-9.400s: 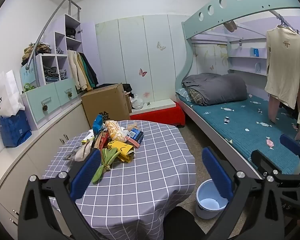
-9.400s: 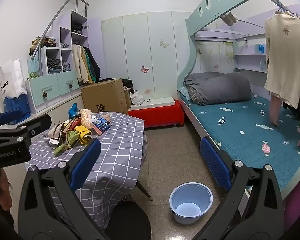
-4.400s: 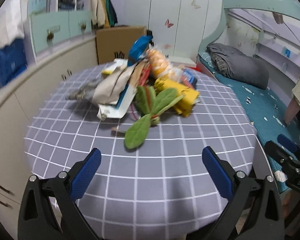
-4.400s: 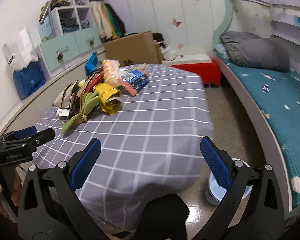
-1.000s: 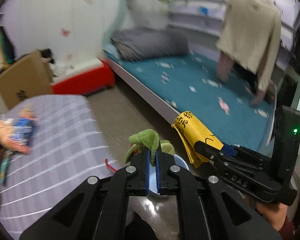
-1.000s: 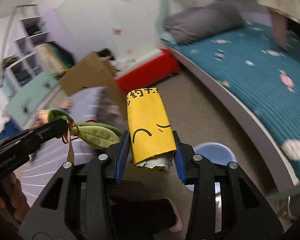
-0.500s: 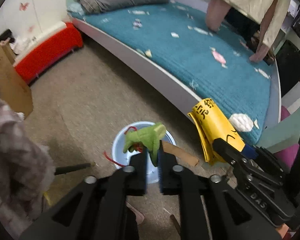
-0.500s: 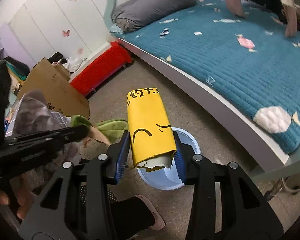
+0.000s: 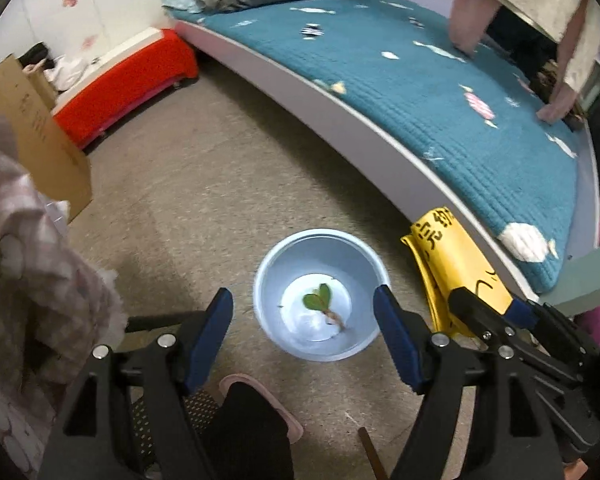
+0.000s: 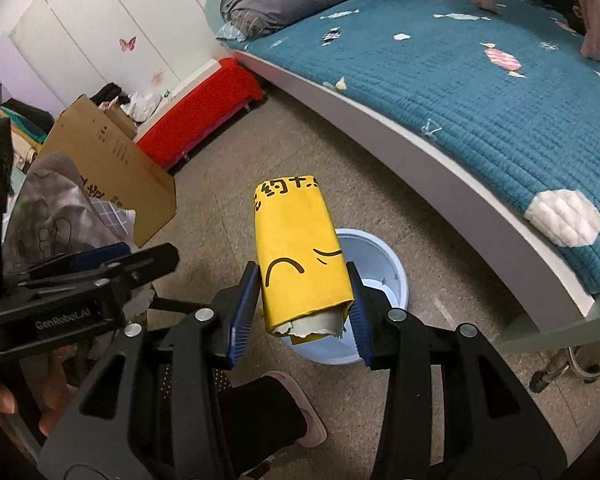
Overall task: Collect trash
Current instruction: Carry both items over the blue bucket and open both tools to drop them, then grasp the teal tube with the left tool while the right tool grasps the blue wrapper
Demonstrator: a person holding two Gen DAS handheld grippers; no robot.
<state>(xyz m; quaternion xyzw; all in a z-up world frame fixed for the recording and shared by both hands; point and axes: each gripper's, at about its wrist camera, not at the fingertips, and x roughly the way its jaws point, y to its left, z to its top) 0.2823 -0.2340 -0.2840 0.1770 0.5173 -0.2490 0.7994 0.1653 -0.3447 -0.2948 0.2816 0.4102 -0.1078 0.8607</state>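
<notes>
Already my left gripper (image 9: 303,334) had just been opening, its jaws now spread with nothing between them, and the green leaves (image 9: 319,304) lay in the pale blue bin (image 9: 268,276) straight below it. My right gripper (image 10: 303,312) was clamped on the yellow wrapper (image 10: 300,248), poised over that bin's near rim, beside the bed (image 10: 480,92).

- The left wrist view looks steeply down along its own fingers onto the blue bucket (image 9: 318,294) on the floor — quite near.
- The right wrist view looks down less steeply, from beside it.
- Both views share the bucket (image 10: 384,264), the floor (image 9: 220,168) and the bed (image 9: 440,80).
</notes>
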